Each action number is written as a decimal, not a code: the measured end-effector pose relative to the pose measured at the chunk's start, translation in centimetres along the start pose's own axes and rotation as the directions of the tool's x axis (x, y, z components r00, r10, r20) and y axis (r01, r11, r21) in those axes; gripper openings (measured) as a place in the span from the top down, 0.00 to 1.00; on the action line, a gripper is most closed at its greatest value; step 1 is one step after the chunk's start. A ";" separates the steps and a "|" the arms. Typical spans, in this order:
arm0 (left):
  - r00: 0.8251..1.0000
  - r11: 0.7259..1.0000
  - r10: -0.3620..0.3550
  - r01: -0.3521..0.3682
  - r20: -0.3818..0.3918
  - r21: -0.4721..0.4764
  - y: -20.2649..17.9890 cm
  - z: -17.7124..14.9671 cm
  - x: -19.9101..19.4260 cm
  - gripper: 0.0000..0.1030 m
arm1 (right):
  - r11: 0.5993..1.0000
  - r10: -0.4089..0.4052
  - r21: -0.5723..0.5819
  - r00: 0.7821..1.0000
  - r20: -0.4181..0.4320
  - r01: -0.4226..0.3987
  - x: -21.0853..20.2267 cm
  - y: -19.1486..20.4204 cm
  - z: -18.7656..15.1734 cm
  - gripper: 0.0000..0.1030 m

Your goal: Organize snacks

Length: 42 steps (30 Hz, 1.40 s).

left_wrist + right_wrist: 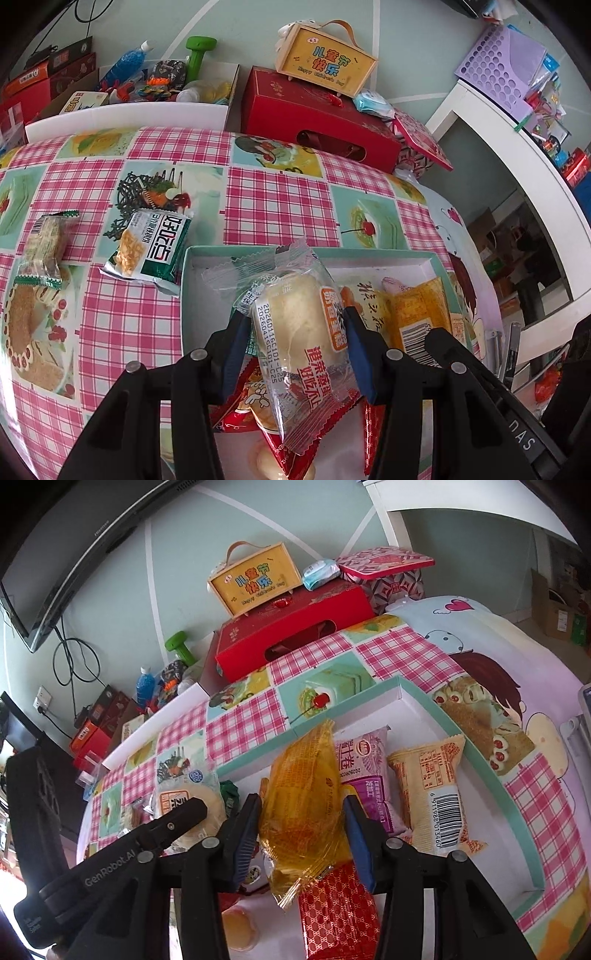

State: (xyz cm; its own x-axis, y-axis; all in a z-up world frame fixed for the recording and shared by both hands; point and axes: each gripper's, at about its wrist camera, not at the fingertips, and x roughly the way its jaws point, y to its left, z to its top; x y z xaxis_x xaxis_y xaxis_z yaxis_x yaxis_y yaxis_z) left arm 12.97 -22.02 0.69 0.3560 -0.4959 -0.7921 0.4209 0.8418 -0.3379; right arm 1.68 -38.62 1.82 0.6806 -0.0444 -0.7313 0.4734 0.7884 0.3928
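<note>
My left gripper is shut on a clear-wrapped pale bun snack and holds it over the teal-rimmed white box. My right gripper is shut on a yellow-orange wrapped cake over the same box. In the box lie a purple packet, a beige barcode packet, a red patterned packet and a red snack. On the tablecloth left of the box lie a green-and-white cracker packet and a green-trimmed bar. The left gripper's body shows in the right wrist view.
A red gift box with a yellow wooden case on it stands at the table's far edge. A white box of toys and bottles sits behind the table at left. A white shelf stands at right. A TV hangs on the wall.
</note>
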 end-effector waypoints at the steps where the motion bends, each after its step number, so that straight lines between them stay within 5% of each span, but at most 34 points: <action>1: 1.000 1.000 -0.001 0.001 -0.003 -0.001 0.0 0.0 0.1 0.50 | 1.000 -0.013 -0.004 1.000 -0.005 0.013 0.1 0.0 0.0 0.45; 17: 1.000 1.000 -0.001 0.001 -0.014 0.004 -0.3 0.0 -1.0 0.35 | 0.996 -0.087 -0.030 0.996 0.000 0.087 -0.5 0.1 0.1 0.20; 24: 0.992 0.991 0.123 -0.124 0.018 0.042 -0.5 0.1 -2.4 0.27 | 0.994 -0.104 -0.017 0.995 -0.006 0.103 -0.3 -0.5 0.2 0.01; 30: 0.979 0.979 0.198 -0.200 0.043 0.041 0.1 0.3 -3.1 0.22 | 0.994 -0.105 -0.019 0.994 0.001 0.105 -0.3 -0.6 0.1 0.00; 34: 0.957 0.957 0.281 -0.285 0.073 0.058 0.4 0.3 -3.3 0.14 | 0.992 -0.124 -0.029 0.992 0.009 0.124 -0.3 -0.7 0.1 0.00; 42: 0.870 0.866 0.467 -0.486 0.159 0.117 0.4 0.2 -3.7 0.08 | 0.985 -0.158 -0.066 0.987 0.020 0.159 -0.3 -0.3 0.1 0.00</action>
State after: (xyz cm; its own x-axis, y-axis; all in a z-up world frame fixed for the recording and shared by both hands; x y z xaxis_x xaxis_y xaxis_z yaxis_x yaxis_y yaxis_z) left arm 12.03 -19.91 3.57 0.6389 -0.0722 -0.7659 0.2888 0.9453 0.1518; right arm 1.38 -38.89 1.93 0.6083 -0.1806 -0.7729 0.5375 0.8102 0.2338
